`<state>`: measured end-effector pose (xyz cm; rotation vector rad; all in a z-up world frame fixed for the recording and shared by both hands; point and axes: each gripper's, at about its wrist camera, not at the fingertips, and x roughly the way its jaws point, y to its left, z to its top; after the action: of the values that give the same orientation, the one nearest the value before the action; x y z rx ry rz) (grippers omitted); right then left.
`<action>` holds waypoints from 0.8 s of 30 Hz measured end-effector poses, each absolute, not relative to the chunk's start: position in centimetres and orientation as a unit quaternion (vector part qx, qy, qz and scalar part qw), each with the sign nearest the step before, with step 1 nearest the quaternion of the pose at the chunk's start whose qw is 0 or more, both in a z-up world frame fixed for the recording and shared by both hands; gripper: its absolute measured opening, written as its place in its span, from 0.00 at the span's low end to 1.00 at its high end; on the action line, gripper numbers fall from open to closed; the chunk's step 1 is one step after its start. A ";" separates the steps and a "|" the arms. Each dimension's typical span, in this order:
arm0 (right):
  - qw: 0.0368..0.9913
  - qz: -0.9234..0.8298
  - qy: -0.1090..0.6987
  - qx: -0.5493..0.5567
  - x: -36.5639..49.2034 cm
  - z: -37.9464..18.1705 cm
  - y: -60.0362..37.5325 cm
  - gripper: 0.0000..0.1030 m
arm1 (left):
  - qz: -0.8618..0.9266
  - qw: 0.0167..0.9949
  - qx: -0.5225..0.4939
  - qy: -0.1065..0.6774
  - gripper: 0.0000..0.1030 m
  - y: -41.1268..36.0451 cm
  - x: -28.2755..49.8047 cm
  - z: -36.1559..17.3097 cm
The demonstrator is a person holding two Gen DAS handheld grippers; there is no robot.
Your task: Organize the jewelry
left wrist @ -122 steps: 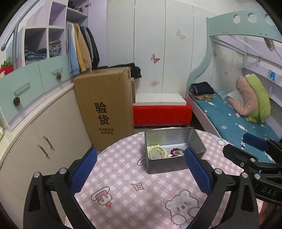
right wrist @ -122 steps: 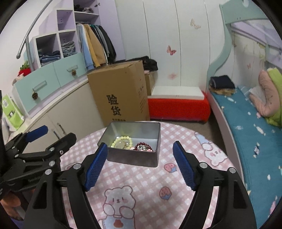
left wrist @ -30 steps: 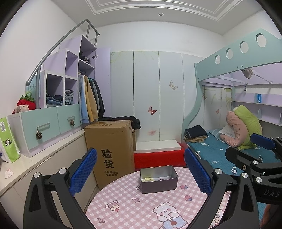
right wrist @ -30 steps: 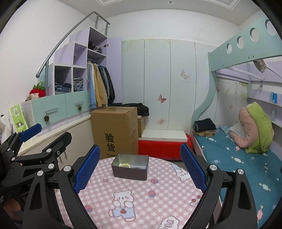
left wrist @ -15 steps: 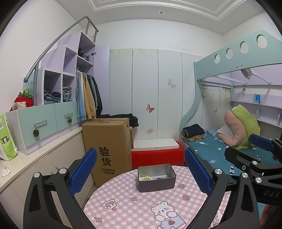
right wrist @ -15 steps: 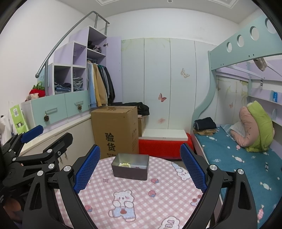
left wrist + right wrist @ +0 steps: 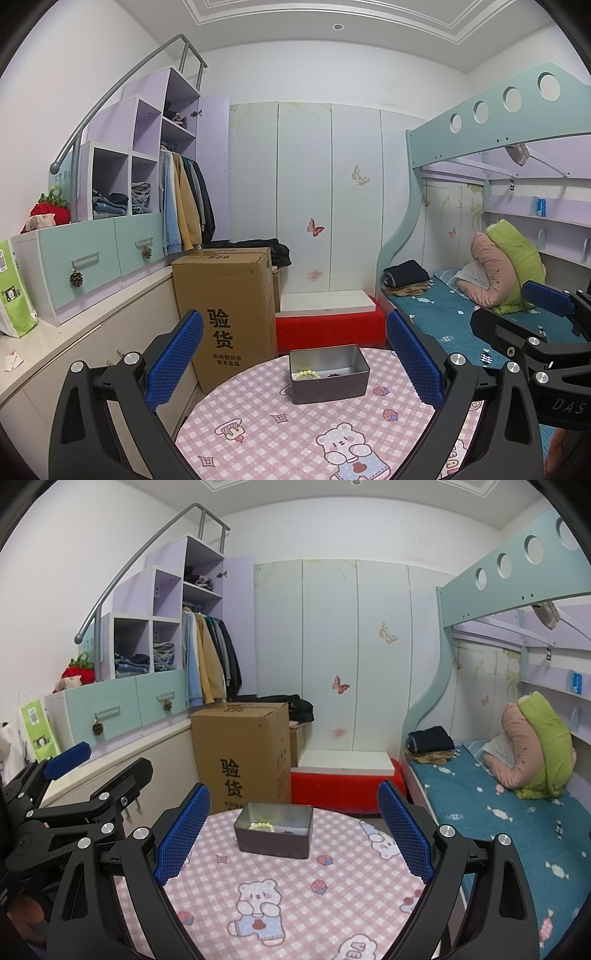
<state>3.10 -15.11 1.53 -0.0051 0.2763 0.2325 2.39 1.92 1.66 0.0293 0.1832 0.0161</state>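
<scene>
Through the left wrist camera we hold the left claw (image 7: 293,363) spread wide with nothing between its blue pads (image 7: 173,360). The metal tin (image 7: 328,373) sits ahead of it, framed between the two fingers but well apart from them, near the far edge of the round desk (image 7: 295,435). Inside the tin, on the side nearer the left finger, lies a pale bead bracelet (image 7: 306,374), with a darker beaded piece (image 7: 336,375) beside it. The right claw (image 7: 535,332) shows at the right edge, level with ours.

From here we judge the jewelry to be already gathered, so the main risk is a careless reach: a finger catching the tin's rim could push it off the far edge toward the cardboard box (image 7: 225,314) and the floor.

Through the right wrist camera our right claw (image 7: 293,834) is likewise spread and empty, the tin (image 7: 274,830) ahead and slightly toward its left finger. Only the pale bracelet (image 7: 261,826) is clear here; the dark piece is too small to make out. The left claw (image 7: 85,775) hangs just beside ours, so a shared approach could knock the two together.
</scene>
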 end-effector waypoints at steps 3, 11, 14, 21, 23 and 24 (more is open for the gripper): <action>0.984 0.115 0.137 -0.003 3.1 1.5 -15.1 0.86 | 0.008 0.996 0.015 0.091 0.93 1.9 2.4 1.7; 0.984 0.116 0.138 -0.002 3.1 1.5 -15.1 0.86 | 0.008 0.996 0.016 0.091 0.93 2.1 2.6 1.6; 0.984 0.115 0.137 -0.002 3.1 1.6 -15.1 0.86 | 0.008 0.996 0.016 0.091 0.93 2.0 2.5 1.6; 0.984 0.115 0.138 -0.002 3.1 1.6 -15.1 0.86 | 0.008 0.996 0.016 0.091 0.93 2.1 2.7 1.6; 0.984 0.115 0.138 -0.002 3.1 1.6 -15.2 0.86 | 0.008 0.996 0.016 0.091 0.93 2.1 2.7 1.6; 0.984 0.115 0.138 -0.002 3.1 1.6 -15.1 0.86 | 0.008 0.996 0.016 0.091 0.93 2.1 2.6 1.6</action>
<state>3.12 -15.15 1.57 -0.0047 0.2770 0.2320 2.56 2.05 1.62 0.0327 0.1828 0.0162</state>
